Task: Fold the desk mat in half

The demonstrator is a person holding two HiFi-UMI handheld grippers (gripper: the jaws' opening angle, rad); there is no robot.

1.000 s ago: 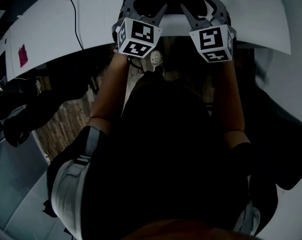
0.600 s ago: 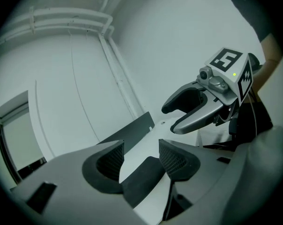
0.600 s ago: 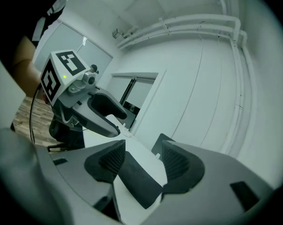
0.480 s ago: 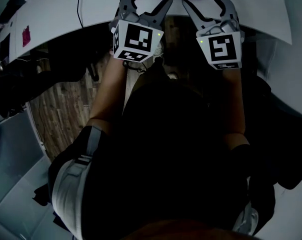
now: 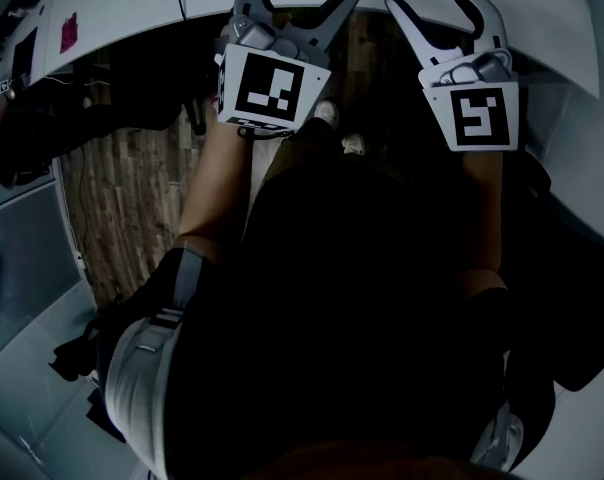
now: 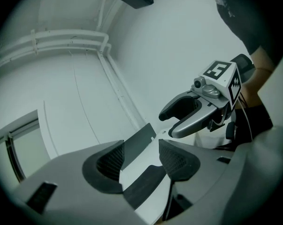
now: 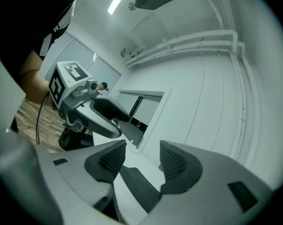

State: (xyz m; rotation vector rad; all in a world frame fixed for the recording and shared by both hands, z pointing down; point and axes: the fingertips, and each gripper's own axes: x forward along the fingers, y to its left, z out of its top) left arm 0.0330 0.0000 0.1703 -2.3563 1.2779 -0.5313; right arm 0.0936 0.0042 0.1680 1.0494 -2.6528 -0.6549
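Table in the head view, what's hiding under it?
Under the table you can see wood floor and dark shapes. The person's body covers the rest, and the table hides what lies farther back.

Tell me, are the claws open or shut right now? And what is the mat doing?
Left claw: open, nothing in it.
Right claw: open, nothing in it.
Desk mat: lying on the white table, no claw holding it. I can't tell whether it is folded.
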